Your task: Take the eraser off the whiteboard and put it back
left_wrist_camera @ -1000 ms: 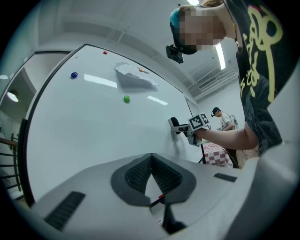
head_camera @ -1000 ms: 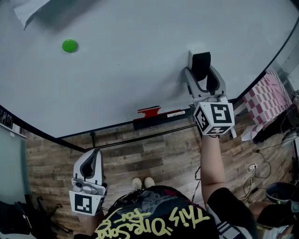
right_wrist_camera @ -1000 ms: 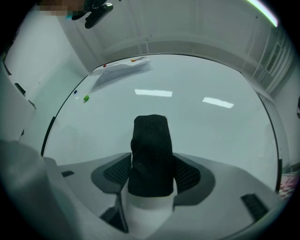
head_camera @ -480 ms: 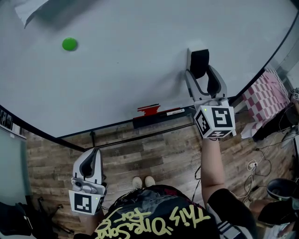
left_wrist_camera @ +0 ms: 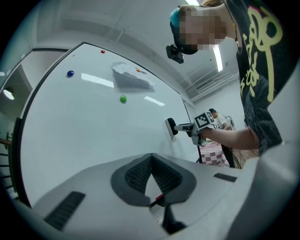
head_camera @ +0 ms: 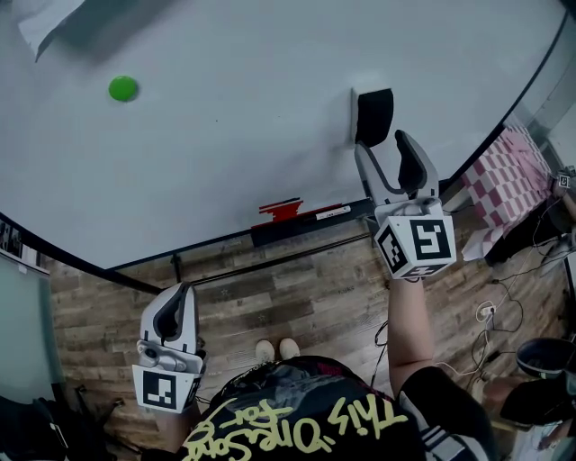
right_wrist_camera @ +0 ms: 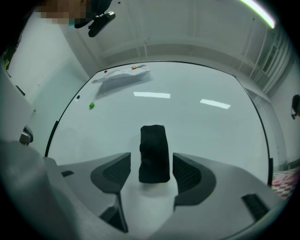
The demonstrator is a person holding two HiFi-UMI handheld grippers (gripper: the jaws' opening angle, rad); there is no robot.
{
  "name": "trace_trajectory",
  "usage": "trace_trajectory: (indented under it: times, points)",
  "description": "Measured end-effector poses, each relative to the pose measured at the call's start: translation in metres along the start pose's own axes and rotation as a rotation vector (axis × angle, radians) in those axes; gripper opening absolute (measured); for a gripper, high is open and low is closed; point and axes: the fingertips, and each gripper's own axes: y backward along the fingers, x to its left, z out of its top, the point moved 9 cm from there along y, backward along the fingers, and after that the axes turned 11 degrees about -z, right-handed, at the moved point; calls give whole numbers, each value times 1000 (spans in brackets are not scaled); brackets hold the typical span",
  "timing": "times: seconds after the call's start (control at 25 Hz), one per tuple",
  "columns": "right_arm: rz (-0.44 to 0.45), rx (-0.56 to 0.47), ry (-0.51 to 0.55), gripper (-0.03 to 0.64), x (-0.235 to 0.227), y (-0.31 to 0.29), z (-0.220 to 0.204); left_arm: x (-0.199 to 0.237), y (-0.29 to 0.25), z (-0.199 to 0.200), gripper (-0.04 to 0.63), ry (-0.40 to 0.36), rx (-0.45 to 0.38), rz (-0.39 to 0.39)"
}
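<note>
The black eraser clings to the whiteboard right of its middle, with a white backing against the board. My right gripper is open just below it, its fingertips level with the eraser's near end and touching nothing. In the right gripper view the eraser stands upright in the gap of the right gripper, with board showing on both sides of it. My left gripper hangs low over the floor, far from the board, and is shut and empty. In its own view the left gripper has its pads pressed together.
A green magnet and a sheet of paper are on the board's upper left. The marker tray under the board holds red markers. A pink checked cloth and cables lie at the right on the wooden floor.
My right gripper has drawn back from the eraser, which was deep between its jaws and now stays on the board at their tips. The left gripper has not moved.
</note>
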Motion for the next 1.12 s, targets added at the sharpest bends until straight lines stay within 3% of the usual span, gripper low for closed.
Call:
trace_trajectory:
  times: [0.56, 1.12]
  points:
    - [45, -19, -59, 258, 1, 35, 9, -1, -13, -1, 6, 9, -8, -48]
    - [56, 10, -60, 133, 5, 72, 4, -5, -26, 4, 6, -3, -25, -97]
